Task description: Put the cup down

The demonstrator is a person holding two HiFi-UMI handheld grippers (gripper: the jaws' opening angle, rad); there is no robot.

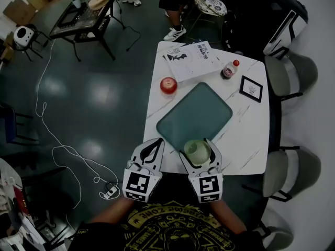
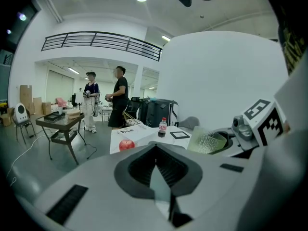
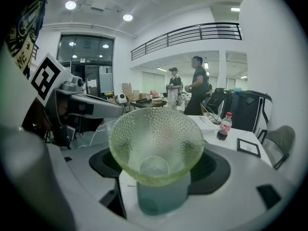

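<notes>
A pale green, dimpled glass cup (image 1: 197, 151) sits between the jaws of my right gripper (image 1: 198, 149), just above the near edge of the white marble table (image 1: 246, 140). In the right gripper view the cup (image 3: 156, 143) stands upright and fills the gap, with the right gripper (image 3: 156, 182) shut on its base. To the left of it is my left gripper (image 1: 155, 143), jaws together and holding nothing. In the left gripper view the left gripper (image 2: 156, 153) has its jaws meeting in a point, with the cup (image 2: 208, 142) off to its right.
A dark green mat (image 1: 201, 111) lies mid-table beyond the cup. Farther back are a red apple (image 1: 168, 84), papers (image 1: 191, 59), a small bottle (image 1: 229, 69) and a framed picture (image 1: 251, 88). Grey chairs (image 1: 290, 75) stand along the right side. Two people stand beyond the table.
</notes>
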